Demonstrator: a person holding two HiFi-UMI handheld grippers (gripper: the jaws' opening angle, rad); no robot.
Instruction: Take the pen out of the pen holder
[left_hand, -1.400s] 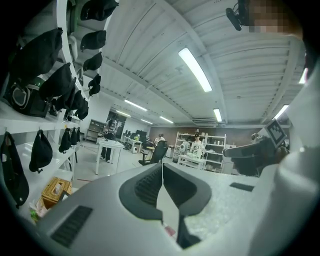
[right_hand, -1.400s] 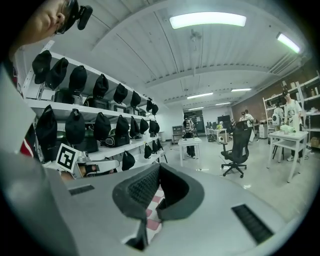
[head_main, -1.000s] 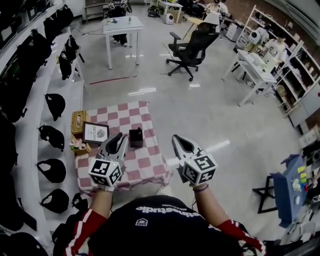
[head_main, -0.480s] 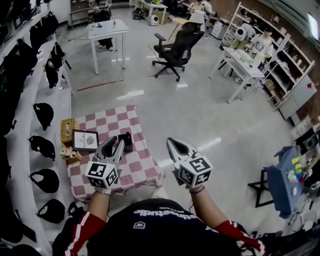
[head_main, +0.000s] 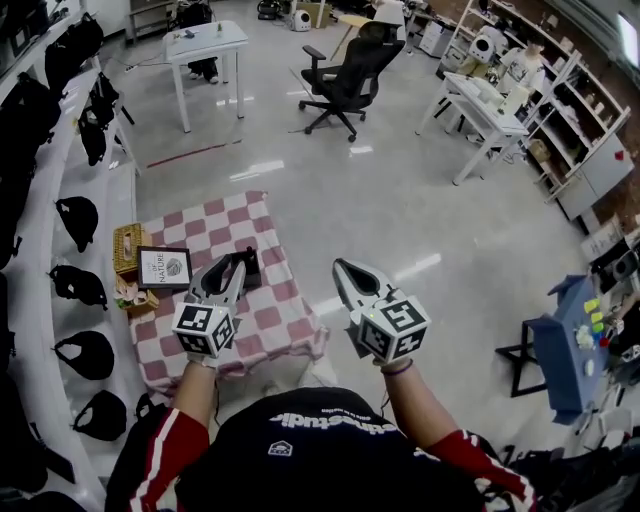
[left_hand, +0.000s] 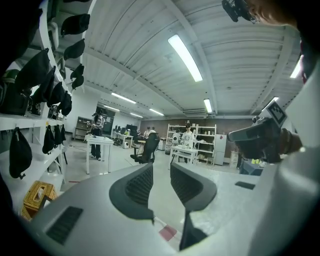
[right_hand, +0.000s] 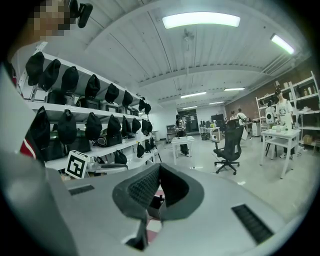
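A black pen holder (head_main: 251, 270) stands on the red-and-white checkered cloth table (head_main: 270, 318), near its right side. In the head view my left gripper (head_main: 232, 264) hangs over the cloth with its tips just in front of the holder, covering part of it. Its jaws stand open with a narrow gap and nothing between them (left_hand: 161, 168). My right gripper (head_main: 341, 267) hovers beyond the table's right edge, shut and empty (right_hand: 159, 167). Below its pads the right gripper view shows the holder (right_hand: 155, 203) with a dark pen tip poking up.
A framed picture (head_main: 163, 267), a wicker basket (head_main: 125, 246) and a small flower ornament (head_main: 131, 295) sit on the table's left side. Shelves with black bags (head_main: 75, 215) line the left wall. An office chair (head_main: 345, 78) and white tables (head_main: 205, 42) stand farther off.
The table has drifted left and nearer in the head view. My left gripper has come forward until it overlaps the pen holder. The right gripper keeps its place beside the table.
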